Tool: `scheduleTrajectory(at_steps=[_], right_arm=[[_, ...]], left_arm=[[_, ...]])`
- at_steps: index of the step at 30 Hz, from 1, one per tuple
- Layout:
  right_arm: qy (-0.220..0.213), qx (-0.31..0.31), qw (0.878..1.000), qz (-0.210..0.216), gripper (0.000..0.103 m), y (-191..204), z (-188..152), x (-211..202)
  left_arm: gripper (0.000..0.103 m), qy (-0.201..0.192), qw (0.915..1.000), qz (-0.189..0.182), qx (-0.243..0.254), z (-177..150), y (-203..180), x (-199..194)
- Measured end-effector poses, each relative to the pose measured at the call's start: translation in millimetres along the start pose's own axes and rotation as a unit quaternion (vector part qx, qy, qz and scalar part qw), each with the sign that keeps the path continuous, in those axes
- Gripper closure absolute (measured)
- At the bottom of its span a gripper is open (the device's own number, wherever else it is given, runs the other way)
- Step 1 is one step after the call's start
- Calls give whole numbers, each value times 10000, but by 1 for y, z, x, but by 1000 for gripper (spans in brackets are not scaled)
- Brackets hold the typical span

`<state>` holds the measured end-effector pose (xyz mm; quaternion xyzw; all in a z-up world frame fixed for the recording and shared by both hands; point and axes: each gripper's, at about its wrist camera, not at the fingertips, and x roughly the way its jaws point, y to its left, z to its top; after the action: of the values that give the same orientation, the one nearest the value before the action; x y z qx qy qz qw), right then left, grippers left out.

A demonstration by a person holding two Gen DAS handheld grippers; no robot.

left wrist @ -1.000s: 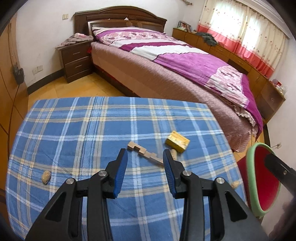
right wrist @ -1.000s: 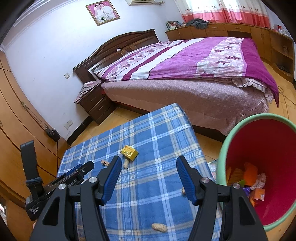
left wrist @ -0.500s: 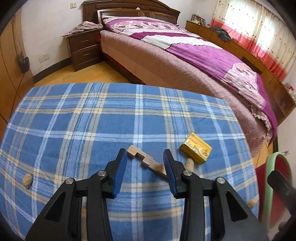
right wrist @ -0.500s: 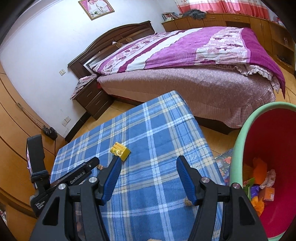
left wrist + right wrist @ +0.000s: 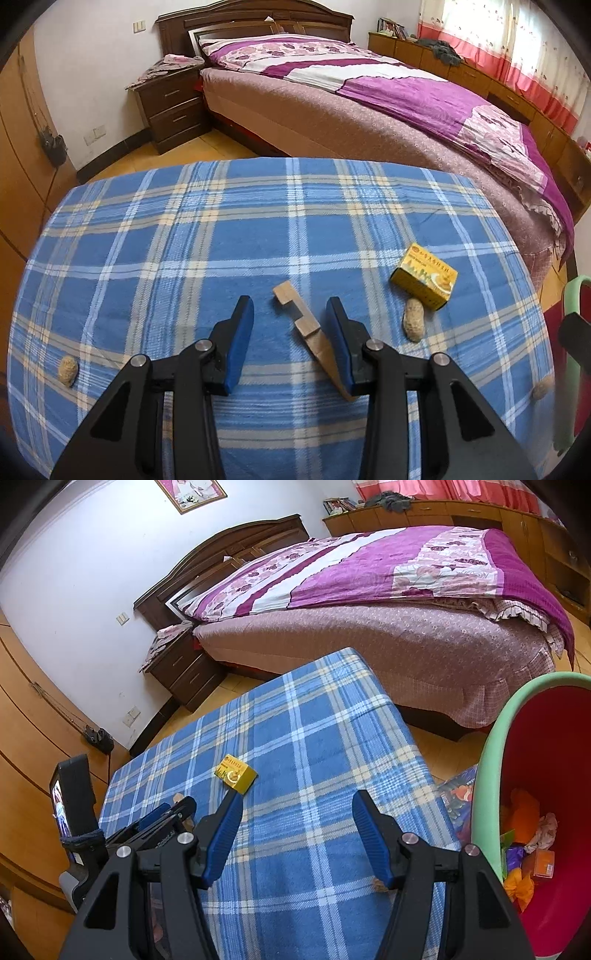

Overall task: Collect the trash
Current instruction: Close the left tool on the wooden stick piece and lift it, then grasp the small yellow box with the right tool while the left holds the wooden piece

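My left gripper (image 5: 290,317) tilts down over the blue plaid table (image 5: 184,236), jaws apart around the notched wooden piece (image 5: 308,332), which lies by the right-hand pad without being clamped. My right gripper (image 5: 297,818) hangs unclenched and empty near the table's edge beside the bin (image 5: 487,775). Open cloth stretches ahead.

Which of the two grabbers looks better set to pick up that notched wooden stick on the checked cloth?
The left. The left gripper has its open jaws straddling the notched wooden stick, one pad apparently beside it. The right gripper stands open over bare blue plaid tablecloth, with nothing between its jaws.
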<state>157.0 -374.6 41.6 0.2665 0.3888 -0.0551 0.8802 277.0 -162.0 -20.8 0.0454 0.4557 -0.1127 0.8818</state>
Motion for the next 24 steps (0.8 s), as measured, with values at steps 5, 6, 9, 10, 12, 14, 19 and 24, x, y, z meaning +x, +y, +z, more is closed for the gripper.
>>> scheduleTrajectory(at_steps=[5, 6, 9, 10, 12, 14, 19, 24], right_arm=[[63, -84, 9999, -7, 38, 3, -1, 4], [75, -108, 9999, -15, 38, 5, -1, 5], [134, -194, 9997, -48, 38, 10, -1, 10], [159, -232, 9996, -61, 38, 12, -1, 13], [201, -310, 9993, -87, 38, 17, -2, 16], [245, -418, 9988, -123, 38, 23, -2, 22], [316, -548, 9978, -192, 38, 35, -2, 38], [364, -755, 9961, -285, 38, 53, -1, 55]], left_arm=[[66, 80, 9998, -73, 148, -3, 6, -3], [74, 69, 9997, -109, 189, -4, 7, -5], [92, 34, 9995, -233, 228, -7, 11, -8], [92, 18, 9994, -290, 212, -8, 14, -9], [92, 1, 9990, -415, 156, -9, 19, -10], [92, 10, 9984, -566, 41, -7, 26, -10], [92, -146, 9980, -549, -286, -2, 46, -9], [93, -318, 9966, -494, -573, -6, 64, -8]])
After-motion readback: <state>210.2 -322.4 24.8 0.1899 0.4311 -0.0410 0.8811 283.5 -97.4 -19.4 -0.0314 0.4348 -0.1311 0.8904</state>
